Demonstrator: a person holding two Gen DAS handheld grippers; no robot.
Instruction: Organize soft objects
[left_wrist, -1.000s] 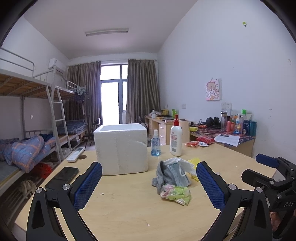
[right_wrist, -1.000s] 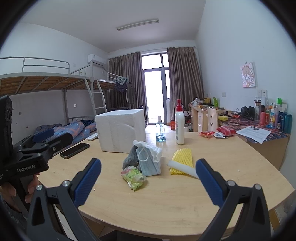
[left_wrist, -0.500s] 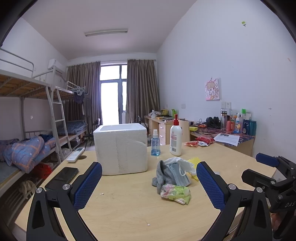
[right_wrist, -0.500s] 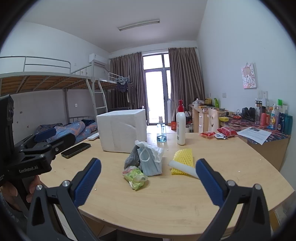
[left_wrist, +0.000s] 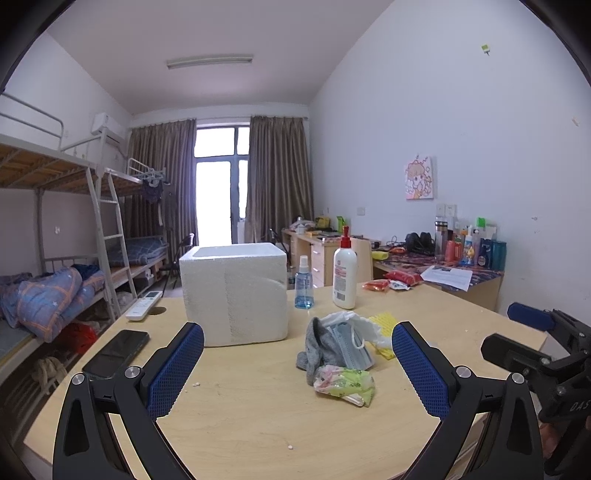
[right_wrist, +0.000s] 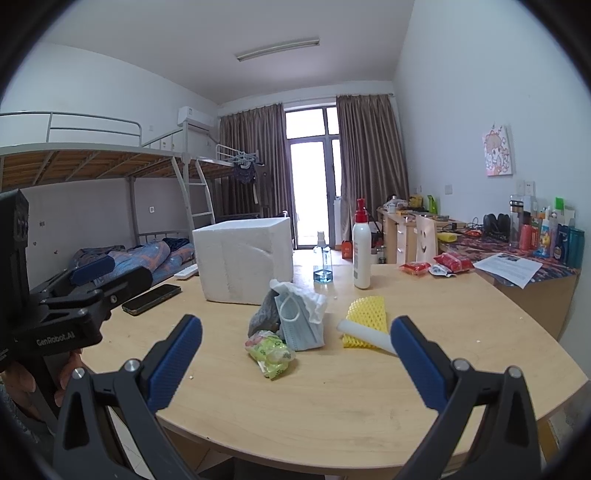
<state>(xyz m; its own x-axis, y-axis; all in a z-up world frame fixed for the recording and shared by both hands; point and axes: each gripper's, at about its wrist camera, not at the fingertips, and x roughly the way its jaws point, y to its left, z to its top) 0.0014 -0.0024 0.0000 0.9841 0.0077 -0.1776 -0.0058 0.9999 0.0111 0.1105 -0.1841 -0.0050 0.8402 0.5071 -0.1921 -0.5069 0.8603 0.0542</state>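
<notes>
Soft items heaped mid-table (right_wrist: 332, 406): grey sock (left_wrist: 319, 349), blue mask (right_wrist: 301, 325), green packet (right_wrist: 271, 352), yellow foam net (right_wrist: 365, 319) just beside. Left gripper (left_wrist: 297, 363) and right gripper (right_wrist: 295, 360) both spread wide, empty, held back from the heap, likely staging a first pick. Foam box (left_wrist: 234, 291) stands behind the heap, probable bin; interior not visible.

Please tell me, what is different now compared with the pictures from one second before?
Almost nothing changed. The right claw drifted very slightly; the left claw kept its place. Both stay open and empty, nothing was taken or released. The grey sock, blue mask, green packet and foam box lie unchanged.
</notes>
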